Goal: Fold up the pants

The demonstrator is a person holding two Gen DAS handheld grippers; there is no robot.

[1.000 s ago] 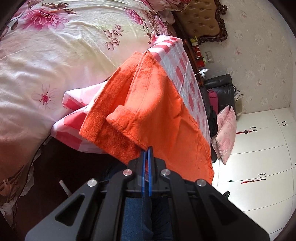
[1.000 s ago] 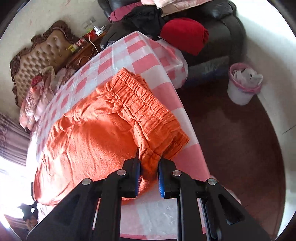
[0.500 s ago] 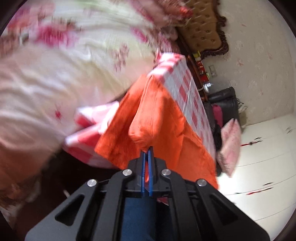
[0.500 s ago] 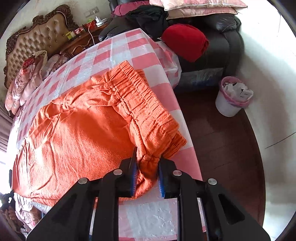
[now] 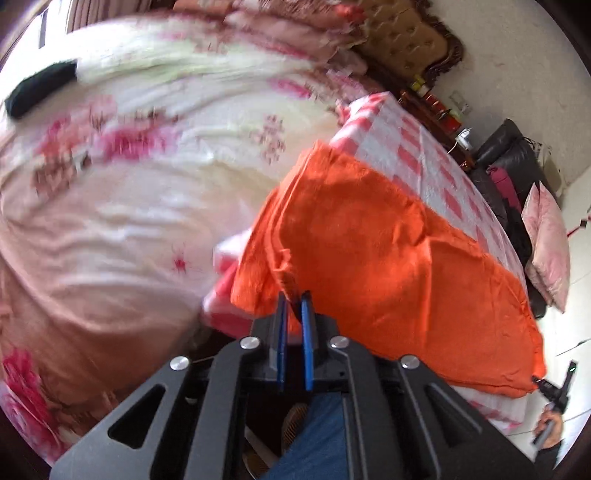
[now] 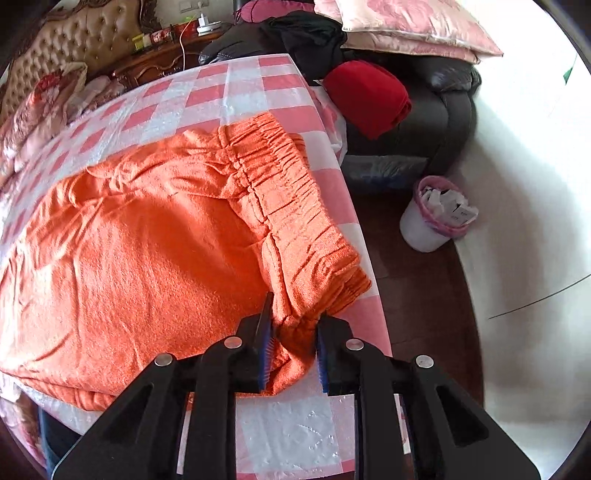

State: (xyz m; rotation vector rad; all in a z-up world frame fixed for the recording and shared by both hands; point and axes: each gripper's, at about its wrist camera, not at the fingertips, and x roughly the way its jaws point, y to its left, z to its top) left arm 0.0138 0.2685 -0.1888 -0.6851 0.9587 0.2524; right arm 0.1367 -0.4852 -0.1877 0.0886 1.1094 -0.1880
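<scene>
At the table's (image 6: 303,435) near edge, orange pants' (image 6: 147,240) waistband is clamped by the right gripper (image 6: 293,350); the left gripper (image 5: 294,325), just parted narrowly, is seen with a hem fold between.

Tufted headboard (image 6: 79,35), black sofa (image 6: 448,107), dark wood floor (image 6: 417,288).

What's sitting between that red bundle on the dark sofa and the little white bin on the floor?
In the right wrist view, between the red bundle and the white bin lies the sofa's dark front, then bare dark floor.
</scene>
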